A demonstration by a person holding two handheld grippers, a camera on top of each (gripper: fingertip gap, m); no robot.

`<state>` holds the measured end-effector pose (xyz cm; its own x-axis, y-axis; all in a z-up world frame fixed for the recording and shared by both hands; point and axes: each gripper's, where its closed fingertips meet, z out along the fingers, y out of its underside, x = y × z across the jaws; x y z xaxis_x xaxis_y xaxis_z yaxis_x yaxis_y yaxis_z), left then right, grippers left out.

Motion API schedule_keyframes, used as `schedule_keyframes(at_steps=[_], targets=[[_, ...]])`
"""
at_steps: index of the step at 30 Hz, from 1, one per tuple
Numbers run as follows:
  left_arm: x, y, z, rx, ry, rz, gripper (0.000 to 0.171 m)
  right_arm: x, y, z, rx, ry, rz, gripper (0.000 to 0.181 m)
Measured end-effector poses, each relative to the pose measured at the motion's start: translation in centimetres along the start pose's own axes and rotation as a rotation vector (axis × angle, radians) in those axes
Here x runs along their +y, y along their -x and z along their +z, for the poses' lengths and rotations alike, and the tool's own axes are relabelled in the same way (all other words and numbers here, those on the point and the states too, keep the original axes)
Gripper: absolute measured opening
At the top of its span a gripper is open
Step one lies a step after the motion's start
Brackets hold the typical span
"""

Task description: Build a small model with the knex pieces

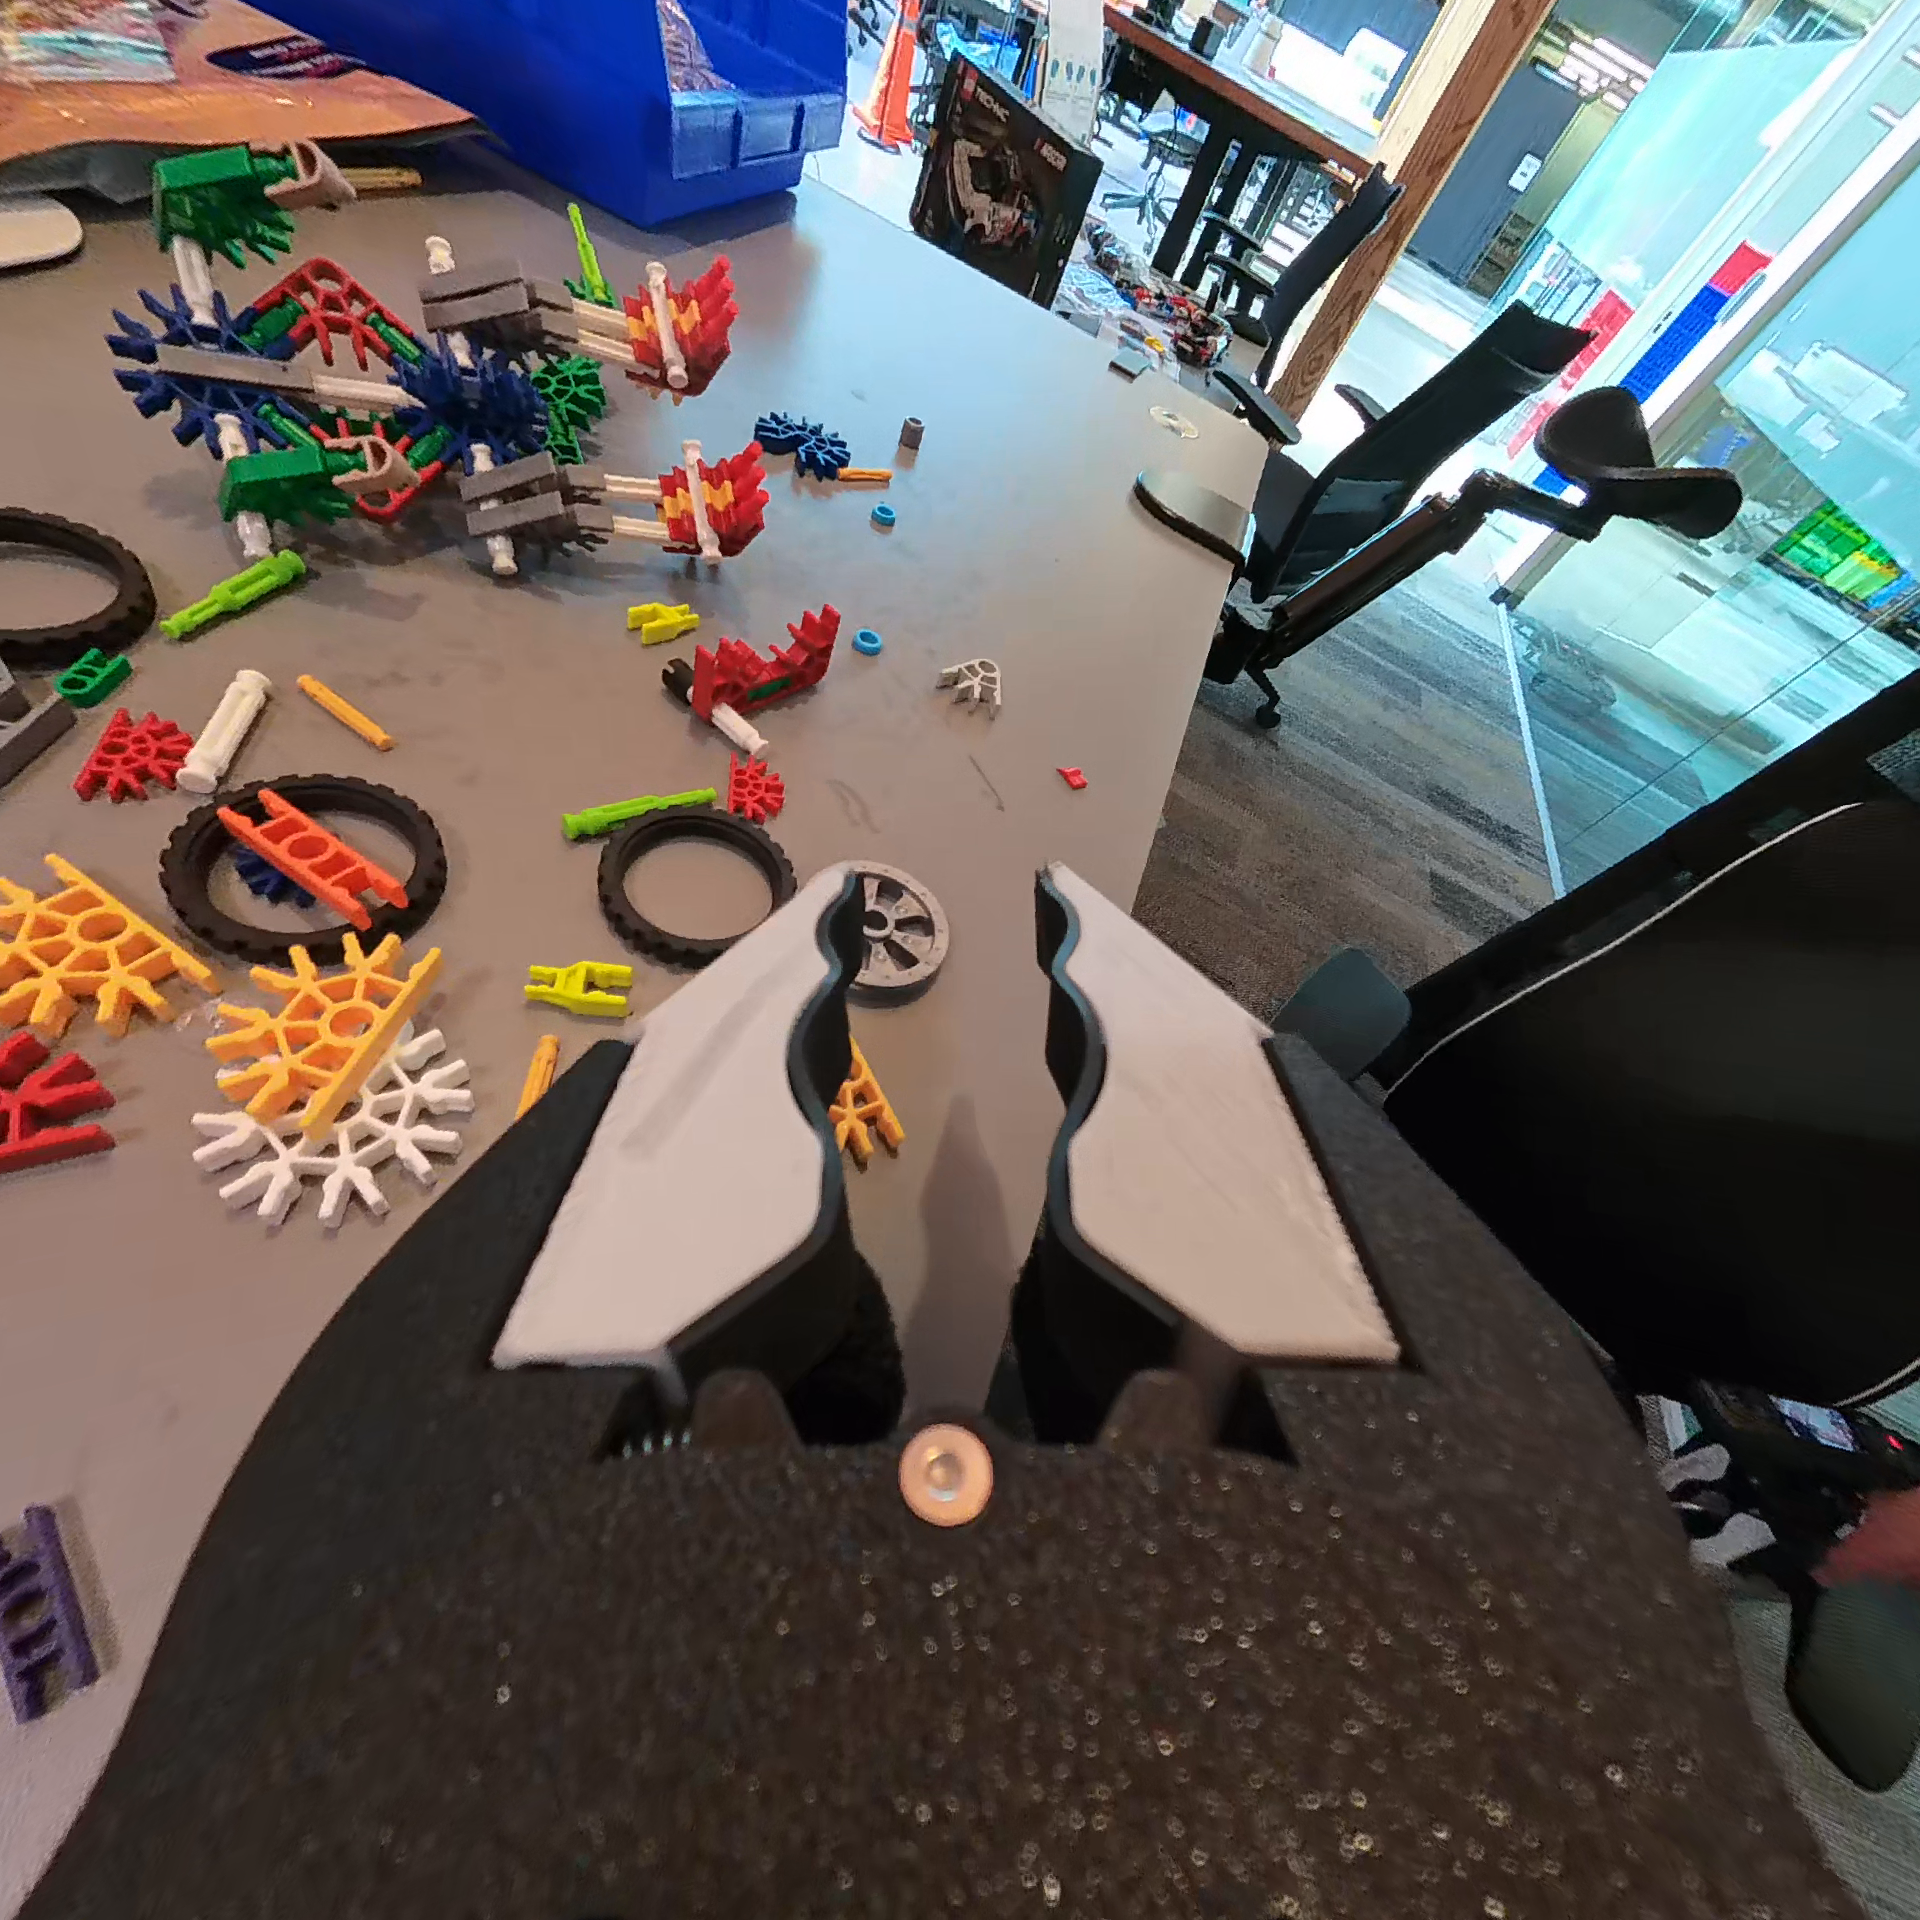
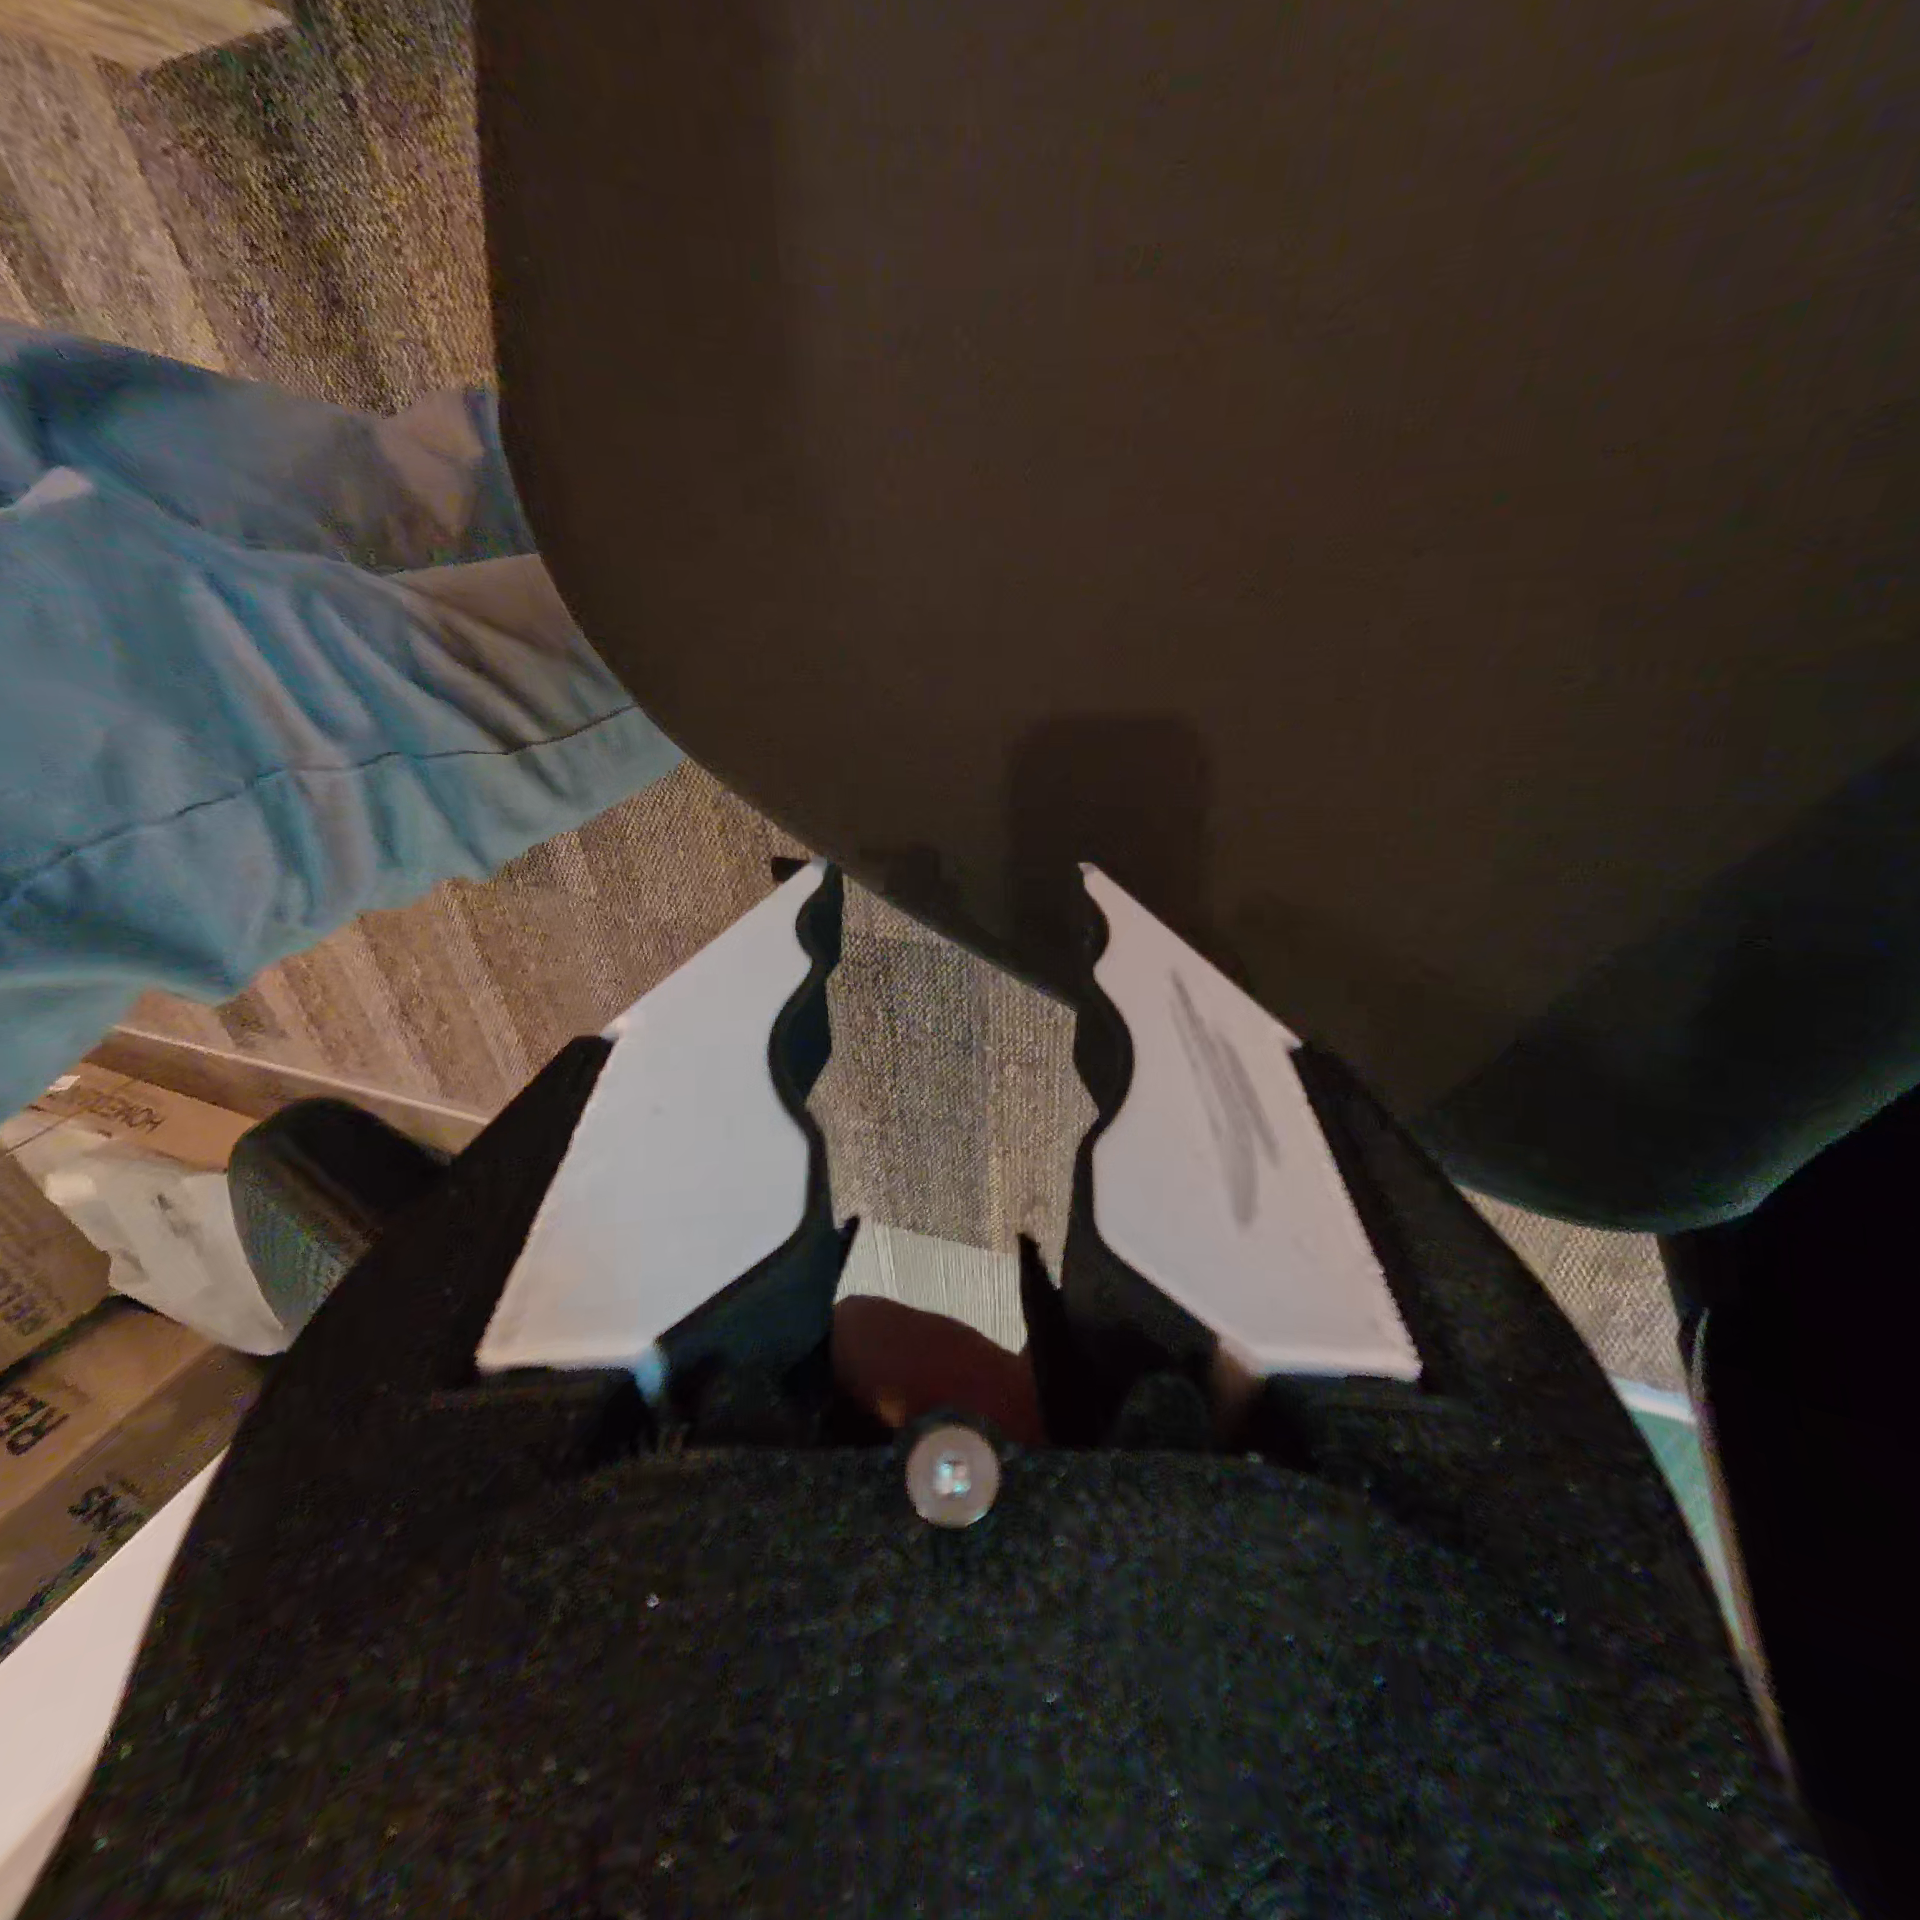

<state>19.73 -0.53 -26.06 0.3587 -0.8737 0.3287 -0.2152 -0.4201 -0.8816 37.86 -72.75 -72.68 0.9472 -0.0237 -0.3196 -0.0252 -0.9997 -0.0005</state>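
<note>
Two grippers show, one in each wrist view. The left gripper hangs over the grey surface with its jaws apart and nothing between them. Just beside the tip of the left-hand jaw lies a grey hub, partly hidden by that jaw. Left of the hub lies a black tyre, and a second tyre lies farther left with an orange piece across it. Under the left-hand jaw an orange connector shows on the surface. A yellow clip lies left of the jaws. Well ahead and to the left stands a cluster of many joined rods and connectors, in front of a blue bin. Right of the jaws, past the edge of the surface, are black chairs on carpet.

The right gripper also has its jaws apart and empty. It is below a dark rounded panel; whether the tips touch it I cannot tell. Between the jaws grey carpet shows. Left of the jaws is blue cloth.
</note>
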Motion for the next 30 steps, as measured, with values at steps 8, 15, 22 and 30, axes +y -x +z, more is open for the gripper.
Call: schedule_keyframes(at_steps=[8, 15, 22, 30], targets=[[-0.1, -0.2, -0.2, 0.009, -0.013, 0.006, 0.031, 6.1, -1.3, 0.4, 0.061, 0.078, 0.02, 0.036], [0.0, -0.2, -0.1, 0.018, -0.007, 0.005, 0.031, 13.3, 0.9, 1.4, 0.052, 0.125, 0.062, 0.038], [0.0, -0.2, -0.1, 0.019, -0.002, 0.001, 0.031, 16.5, 3.8, 2.7, 0.03, 0.089, 0.222, 0.038], [0.0, -0.2, -0.1, 0.022, 0.001, -0.005, 0.031, 22.9, 8.2, 4.2, -0.034, 0.173, 0.382, 0.038]])
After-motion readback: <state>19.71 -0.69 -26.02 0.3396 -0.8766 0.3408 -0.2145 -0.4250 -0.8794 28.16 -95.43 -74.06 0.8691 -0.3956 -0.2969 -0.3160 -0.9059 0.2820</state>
